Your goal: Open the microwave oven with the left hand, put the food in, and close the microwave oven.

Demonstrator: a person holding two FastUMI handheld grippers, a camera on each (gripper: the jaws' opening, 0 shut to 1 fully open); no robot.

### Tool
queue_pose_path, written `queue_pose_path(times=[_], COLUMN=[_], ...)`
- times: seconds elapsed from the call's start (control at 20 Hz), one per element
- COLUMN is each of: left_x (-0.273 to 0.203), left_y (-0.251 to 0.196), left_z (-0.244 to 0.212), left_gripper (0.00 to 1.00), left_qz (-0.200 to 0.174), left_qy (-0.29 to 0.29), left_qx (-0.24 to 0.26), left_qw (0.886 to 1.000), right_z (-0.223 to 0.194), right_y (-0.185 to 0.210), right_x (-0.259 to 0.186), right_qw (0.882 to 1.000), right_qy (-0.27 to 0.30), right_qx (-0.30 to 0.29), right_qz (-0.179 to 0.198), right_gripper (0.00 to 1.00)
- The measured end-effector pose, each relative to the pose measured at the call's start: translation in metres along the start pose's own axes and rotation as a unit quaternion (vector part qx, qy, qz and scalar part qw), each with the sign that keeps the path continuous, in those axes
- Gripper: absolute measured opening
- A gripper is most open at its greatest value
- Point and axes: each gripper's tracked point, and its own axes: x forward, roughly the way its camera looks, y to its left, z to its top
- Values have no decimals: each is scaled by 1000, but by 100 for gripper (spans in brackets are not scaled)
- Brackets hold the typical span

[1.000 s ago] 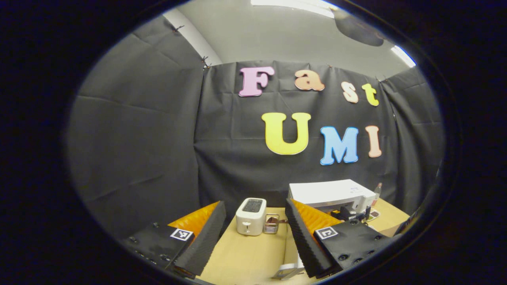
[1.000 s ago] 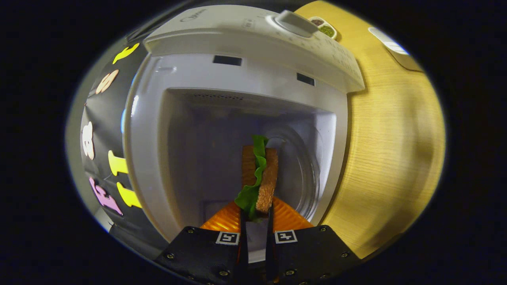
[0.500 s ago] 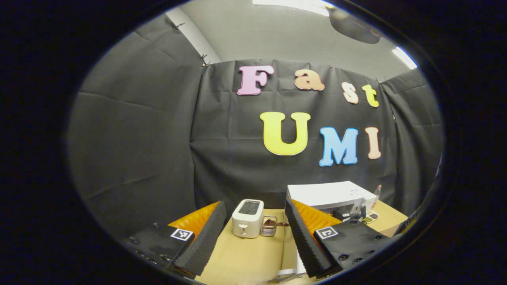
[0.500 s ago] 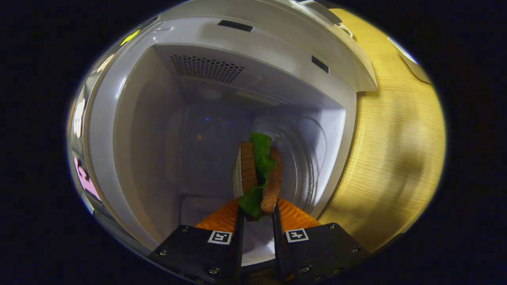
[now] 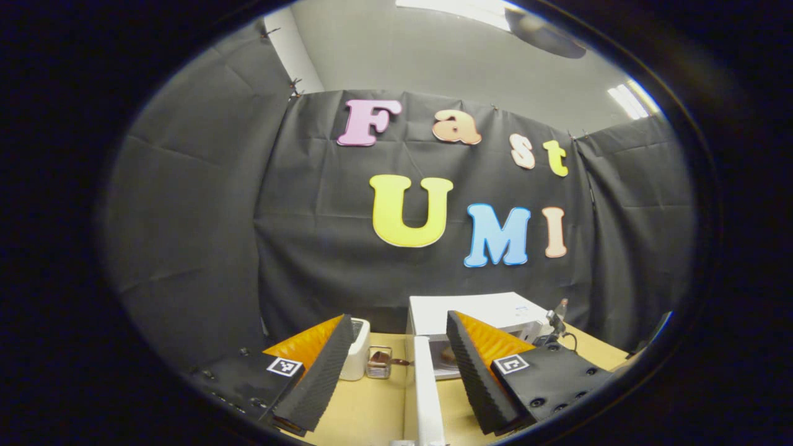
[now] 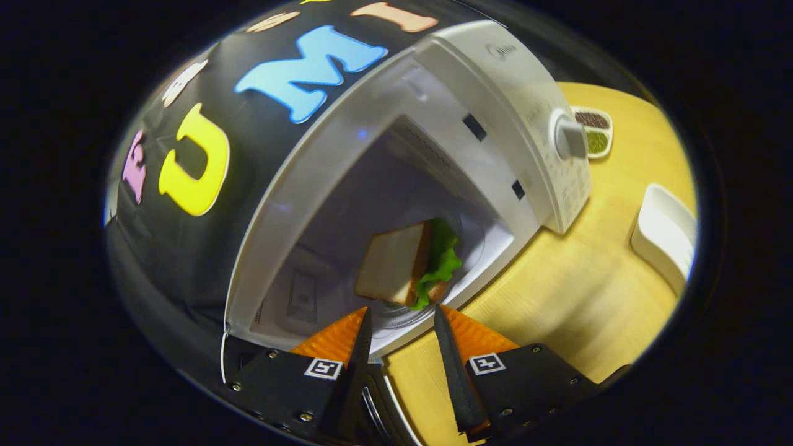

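The right gripper (image 6: 399, 322) hangs with fingers parted, released, just outside the microwave (image 6: 495, 111). Beyond it, the sandwich (image 6: 403, 260) lies inside on the glass plate. The left gripper (image 5: 396, 353) is spread wide, grasping nothing, facing the open door (image 5: 424, 396) edge-on and a toaster (image 5: 357, 356) farther off.

The left gripper (image 5: 396, 359) is level with fingers spread wide; the right gripper (image 6: 399, 322) is rolled sideways, fingers parted, gripping nothing
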Motion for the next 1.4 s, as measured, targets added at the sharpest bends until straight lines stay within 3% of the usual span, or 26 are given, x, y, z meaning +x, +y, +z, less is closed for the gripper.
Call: queue_pose_path(times=[0.15,0.4,0.65,1.0,1.05,1.1,1.15,1.4], left_x=[9,31,35,38,37,35,33,23], left_y=[-23,-57,-102,-144,-148,-150,-149,-137], left_z=[-5,-31,-50,-37,-33,-26,-19,-1], left_gripper=[96,97,96,97,97,97,97,96], left_qz=[-19,-42,-69,-102,-105,-106,-104,-83], left_qy=[0,15,33,16,10,2,-7,-37], left_qx=[-13,-20,-43,-10,-9,-7,-4,14], left_qw=[1000,999,996,995,994,994,995,996], right_z=[27,75,132,197,202,208,217,231], right_y=[-6,-15,-9,2,12,15,15,22], right_x=[-34,-99,-178,-284,-300,-309,-315,-342], right_qw=[994,967,944,899,895,890,885,880], right_qy=[-27,-88,-163,-268,-278,-291,-304,-335], right_qx=[-108,-240,-286,-345,-348,-350,-353,-336], right_qz=[-7,-9,12,13,21,21,19,19], right_gripper=[59,59,59,59,70,73,97,97])
